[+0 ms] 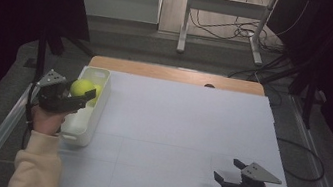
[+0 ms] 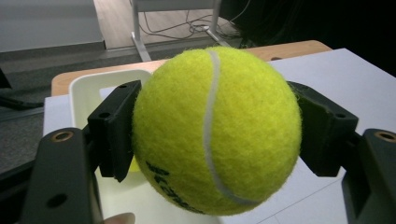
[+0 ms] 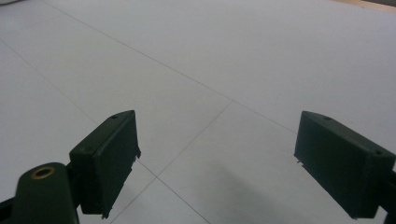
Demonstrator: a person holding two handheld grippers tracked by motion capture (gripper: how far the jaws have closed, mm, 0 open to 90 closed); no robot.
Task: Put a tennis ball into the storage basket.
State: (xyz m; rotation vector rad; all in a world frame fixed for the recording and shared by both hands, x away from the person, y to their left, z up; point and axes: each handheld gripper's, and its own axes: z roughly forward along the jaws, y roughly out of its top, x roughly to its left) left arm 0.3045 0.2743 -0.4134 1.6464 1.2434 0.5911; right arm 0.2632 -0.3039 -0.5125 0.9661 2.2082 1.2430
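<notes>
The left tongs (image 1: 84, 96) clench a tennis ball (image 2: 215, 130) across its middle, above the white bin (image 1: 95, 112). It looks light, springy and fuzzy, so a mid-line grip should suit. The right tongs (image 3: 231, 163) hang released over the worktop (image 1: 189, 127).

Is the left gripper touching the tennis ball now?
Touching. In the left gripper view, both black fingers of the left gripper press against the sides of the tennis ball, with no gap.

Left gripper (image 1: 84, 96) & right gripper (image 1: 226, 171): black, blocky jaws w/ screw holes, brass rivets, grey triangular top plates. Cream sleeve (image 1: 37, 164) on left arm.
</notes>
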